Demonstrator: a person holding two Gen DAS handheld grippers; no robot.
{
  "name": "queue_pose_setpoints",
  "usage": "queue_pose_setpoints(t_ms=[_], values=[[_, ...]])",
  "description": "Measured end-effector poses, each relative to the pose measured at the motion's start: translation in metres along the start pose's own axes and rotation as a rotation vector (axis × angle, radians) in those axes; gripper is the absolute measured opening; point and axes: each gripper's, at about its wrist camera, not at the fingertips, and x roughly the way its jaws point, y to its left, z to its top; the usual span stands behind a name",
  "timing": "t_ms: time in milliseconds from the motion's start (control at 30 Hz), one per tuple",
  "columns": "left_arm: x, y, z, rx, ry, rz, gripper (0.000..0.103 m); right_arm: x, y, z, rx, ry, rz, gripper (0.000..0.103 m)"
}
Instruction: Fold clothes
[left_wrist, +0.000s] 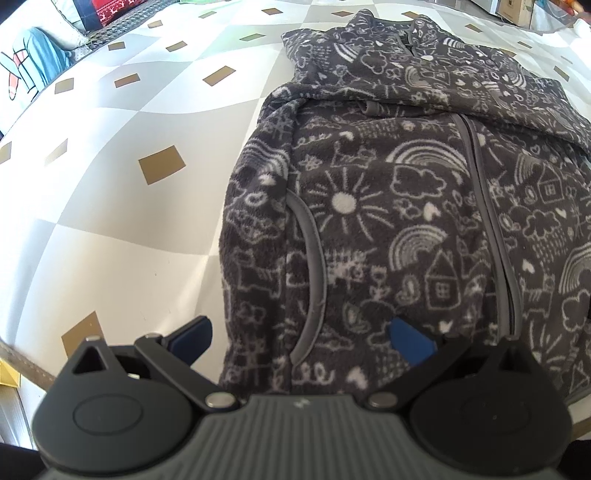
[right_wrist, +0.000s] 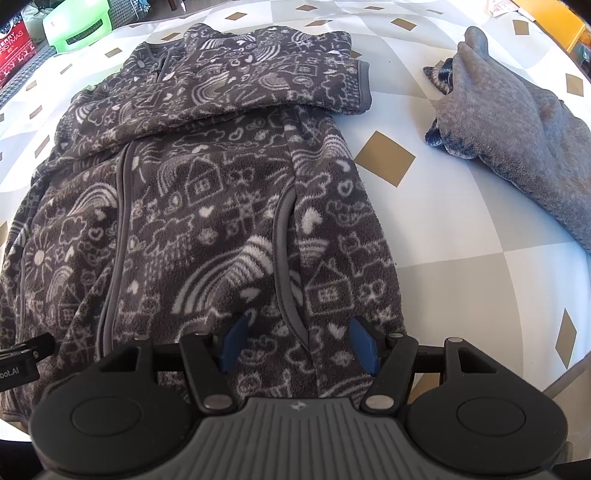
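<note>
Flat on the checked table (left_wrist: 110, 229) with zip running straight away, fleece jacket (left_wrist: 388, 221) hem directly under both: left gripper (left_wrist: 299, 341) spread wide over its left corner, right gripper (right_wrist: 297, 341) likewise parted astride the right pocket.

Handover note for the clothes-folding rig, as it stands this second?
Left tool: open, at the hem of the doodle-print fleece jacket, near its left pocket; holding nothing.
Right tool: open, straddling the hem by the right pocket; holding nothing.
Jacket lies front up on the checkered table, zipped, both sleeves already folded across the chest.
Grey garment sits crumpled to the right, untouched.
Left: probably grip the hem with both tools, fold it up toward the collar, then do the grey one.
</note>
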Motion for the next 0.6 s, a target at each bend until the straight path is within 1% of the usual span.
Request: queue_pose_setpoints(t_ms=[367, 533, 600], values=[[0.0011, 0.0009, -0.0001, -0.002, 0.001, -0.003, 0.103, 0.0012, 0.0009, -0.0003, 0.008, 0.001, 0.002, 0.061], [-0.0007, 0.0017, -0.0003, -0.013, 0.0, -0.012, 0.103, 0.0002, -0.003, 0.0007, 0.038, 0.0, 0.019, 0.061], [-0.0004, 0.0006, -0.0006, -0.009, 0.003, -0.016, 0.103, 0.0012, -0.0025, 0.0005, 0.03, 0.0, 0.017, 0.061]])
